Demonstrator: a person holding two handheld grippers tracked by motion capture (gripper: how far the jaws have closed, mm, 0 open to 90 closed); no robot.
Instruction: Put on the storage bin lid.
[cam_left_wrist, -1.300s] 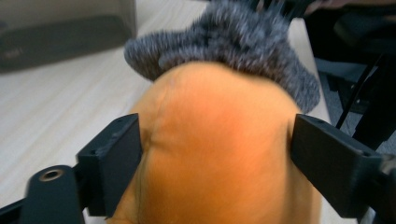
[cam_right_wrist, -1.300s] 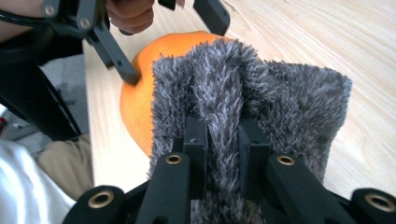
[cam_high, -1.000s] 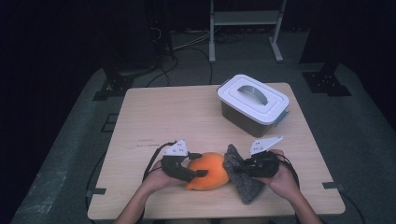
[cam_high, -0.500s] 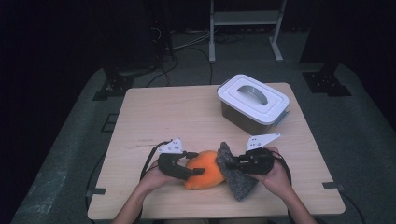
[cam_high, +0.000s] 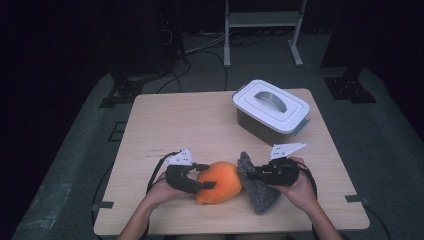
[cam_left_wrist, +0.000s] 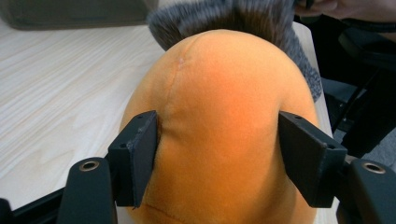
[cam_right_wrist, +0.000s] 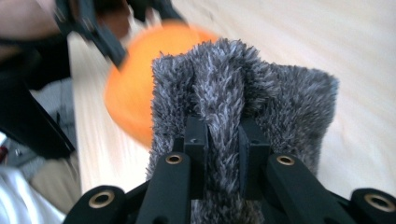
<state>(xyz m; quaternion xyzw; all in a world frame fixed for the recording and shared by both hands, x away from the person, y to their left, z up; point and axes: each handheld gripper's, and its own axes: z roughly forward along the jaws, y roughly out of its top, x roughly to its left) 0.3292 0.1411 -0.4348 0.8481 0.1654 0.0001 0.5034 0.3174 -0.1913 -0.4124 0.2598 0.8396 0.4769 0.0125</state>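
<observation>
An orange plush toy (cam_high: 220, 181) lies near the table's front edge, and my left gripper (cam_high: 205, 177) is shut on it from the left. In the left gripper view the two pads (cam_left_wrist: 140, 158) press into the sides of the orange plush (cam_left_wrist: 219, 102). A grey furry cloth (cam_high: 257, 192) stands right beside the plush, touching it. My right gripper (cam_high: 252, 175) is shut on that cloth. In the right gripper view a fold of the grey cloth (cam_right_wrist: 261, 88) is pinched in my right gripper (cam_right_wrist: 223, 140), with the blurred orange plush (cam_right_wrist: 135, 93) behind it.
A grey box with a white handled lid (cam_high: 270, 107) sits at the back right of the wooden table (cam_high: 190, 120). Dark floor, cables and a metal stand (cam_high: 262, 30) lie beyond the table. The person's hands come in at the front edge.
Both hands have shifted only slightly. Each gripper keeps the same hold, and the plush and cloth stay together near the front edge.
</observation>
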